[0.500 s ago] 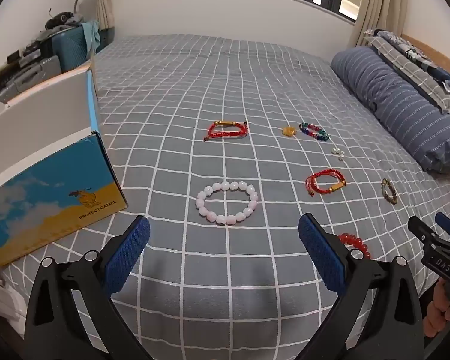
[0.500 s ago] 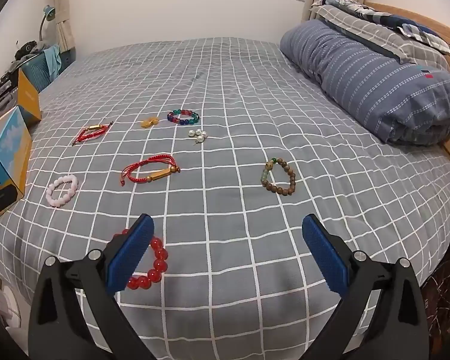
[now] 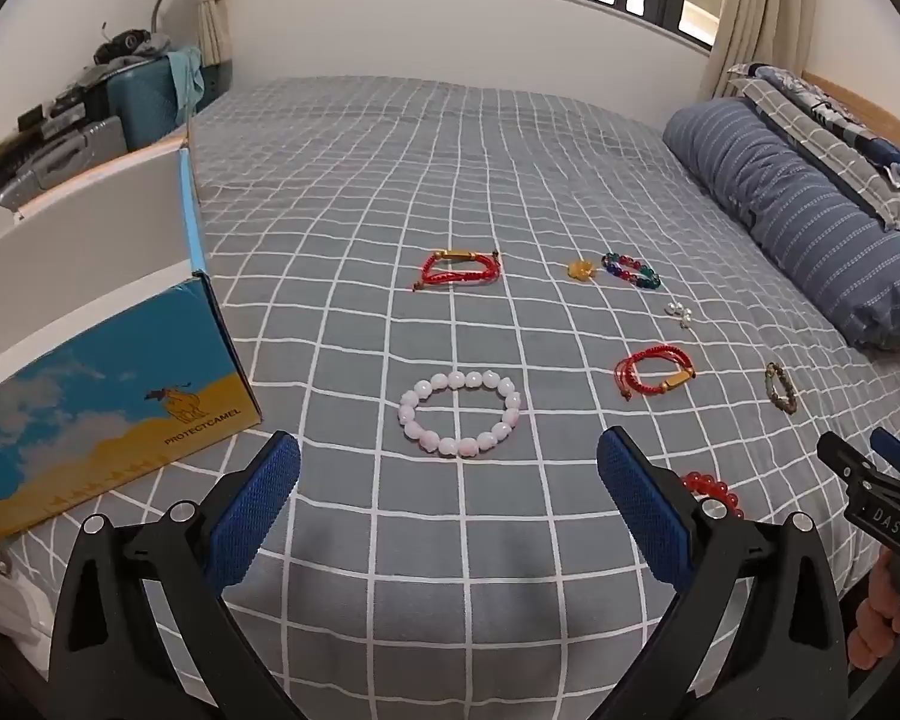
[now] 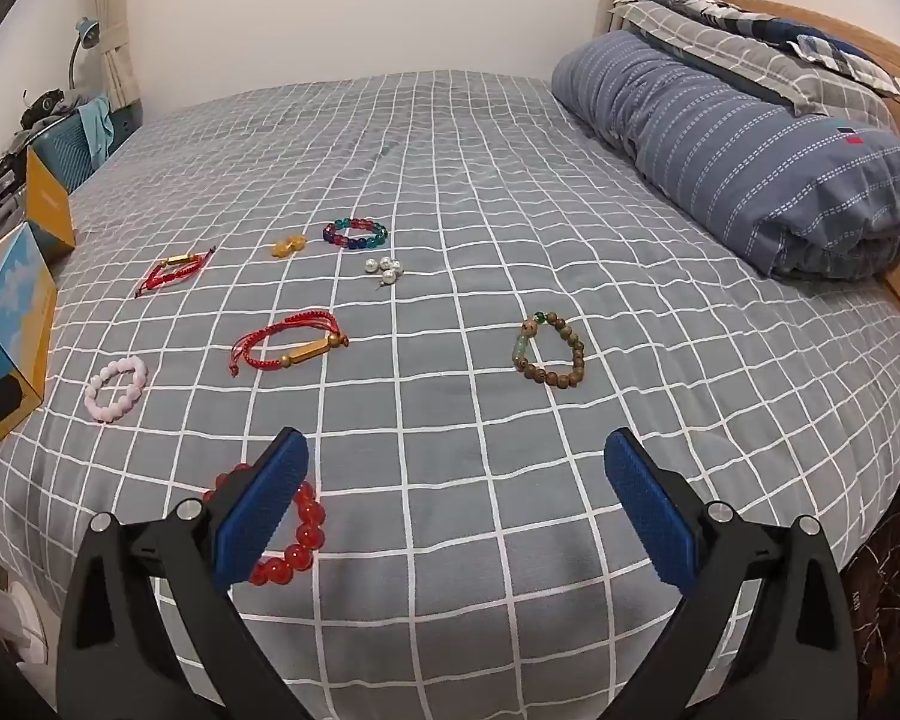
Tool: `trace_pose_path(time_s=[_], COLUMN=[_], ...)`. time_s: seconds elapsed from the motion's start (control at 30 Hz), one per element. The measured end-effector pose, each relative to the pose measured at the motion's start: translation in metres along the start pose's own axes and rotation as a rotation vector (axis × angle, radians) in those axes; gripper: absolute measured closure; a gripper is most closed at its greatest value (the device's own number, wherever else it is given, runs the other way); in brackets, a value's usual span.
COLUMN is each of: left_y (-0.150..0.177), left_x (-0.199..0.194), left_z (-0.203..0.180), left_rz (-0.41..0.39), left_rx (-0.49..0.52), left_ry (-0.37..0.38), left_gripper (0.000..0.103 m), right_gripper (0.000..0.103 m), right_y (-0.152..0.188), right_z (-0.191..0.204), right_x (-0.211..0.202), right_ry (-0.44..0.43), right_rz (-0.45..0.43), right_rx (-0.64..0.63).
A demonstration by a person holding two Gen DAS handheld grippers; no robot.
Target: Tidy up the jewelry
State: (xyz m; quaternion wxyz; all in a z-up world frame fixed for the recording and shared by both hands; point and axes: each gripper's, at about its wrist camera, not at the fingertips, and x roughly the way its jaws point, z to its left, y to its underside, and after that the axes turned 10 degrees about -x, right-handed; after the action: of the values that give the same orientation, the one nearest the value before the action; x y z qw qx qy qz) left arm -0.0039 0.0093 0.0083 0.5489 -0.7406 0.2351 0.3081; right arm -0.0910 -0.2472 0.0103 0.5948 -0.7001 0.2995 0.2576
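Several pieces of jewelry lie on a grey checked bed. A pink bead bracelet (image 3: 459,414) lies just ahead of my open, empty left gripper (image 3: 448,468). Further off lie a red cord bracelet (image 3: 459,267), a second red cord bracelet (image 3: 654,373), a yellow charm (image 3: 580,269), a multicolour bead bracelet (image 3: 630,269) and pearl earrings (image 3: 678,312). My right gripper (image 4: 456,468) is open and empty; a red bead bracelet (image 4: 288,531) lies partly under its left finger, and a brown bead bracelet (image 4: 551,351) lies ahead of it.
An open blue and yellow cardboard box (image 3: 90,372) stands at the bed's left edge. A rolled striped duvet (image 4: 738,150) and pillows lie along the right side by the headboard. Cluttered luggage (image 3: 90,126) stands beyond the bed at the far left.
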Motion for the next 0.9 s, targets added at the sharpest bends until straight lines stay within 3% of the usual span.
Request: trace_pose_path(time_s=[0.9], left_y=[0.0], left_x=[-0.001], left_z=[-0.004], left_rz=[-0.016], left_rx=[0.013], left_ry=[-0.027], left_gripper=[0.006], right_gripper=[0.008], right_y=[-0.016], right_z=[0.016], right_x=[-0.007], right_ry=[-0.009], right_rz=[-0.025], right_rx=[-0.027])
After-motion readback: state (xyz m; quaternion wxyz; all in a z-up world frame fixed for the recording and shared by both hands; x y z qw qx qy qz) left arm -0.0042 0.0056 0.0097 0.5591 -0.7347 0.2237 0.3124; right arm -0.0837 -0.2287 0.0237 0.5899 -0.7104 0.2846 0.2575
